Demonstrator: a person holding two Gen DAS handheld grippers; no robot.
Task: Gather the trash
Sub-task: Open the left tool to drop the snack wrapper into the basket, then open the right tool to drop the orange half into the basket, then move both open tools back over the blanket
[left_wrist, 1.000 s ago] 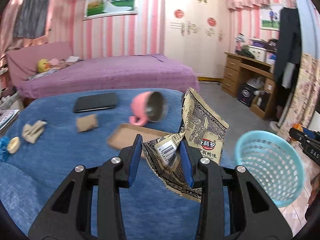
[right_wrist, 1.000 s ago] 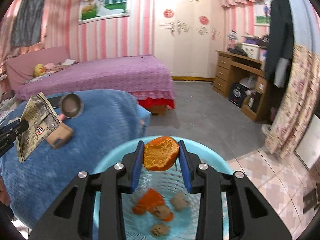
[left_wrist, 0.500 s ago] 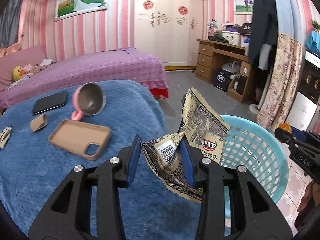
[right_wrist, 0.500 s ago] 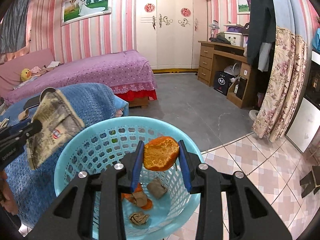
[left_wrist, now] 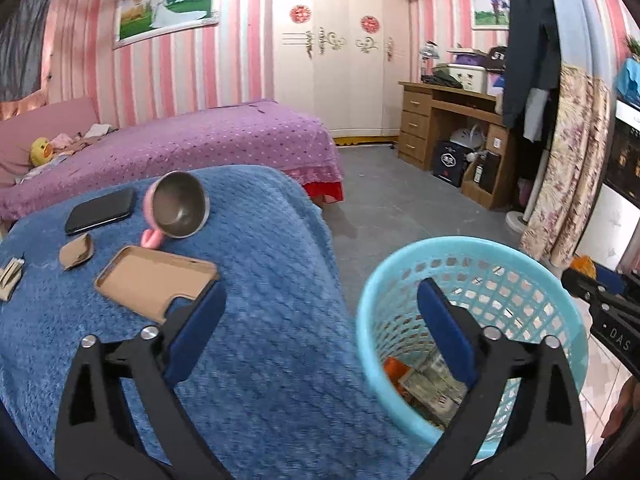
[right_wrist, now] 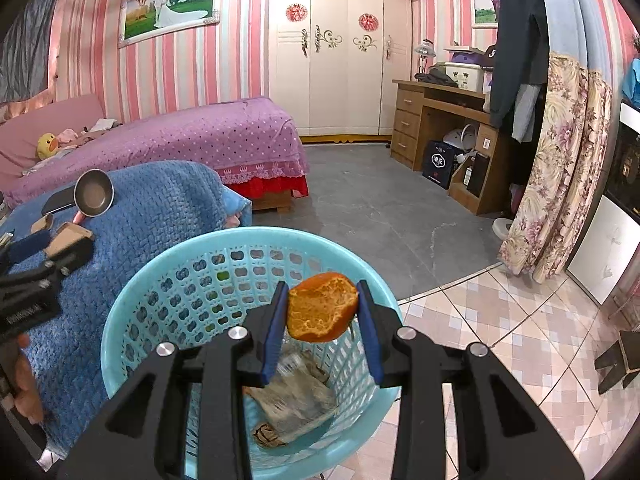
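Now: left gripper (left_wrist: 320,320) jaws just sprang wide, nothing between them; snack wrapper (right_wrist: 296,396) lies in the blue basket (right_wrist: 120,320).
Wrapper lies roughly flat on the bottom, long axis unclear through blur. Right gripper (right_wrist: 322,312) is clamped on an orange peel (right_wrist: 322,312) over the basket, pith side facing the camera.

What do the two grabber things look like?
Both look alike. The left gripper and the right gripper are black plastic clamps with two fingers, flat blue pads and shiny silver screws. White letters sit on the side of the right one. No cables or sleeves show.
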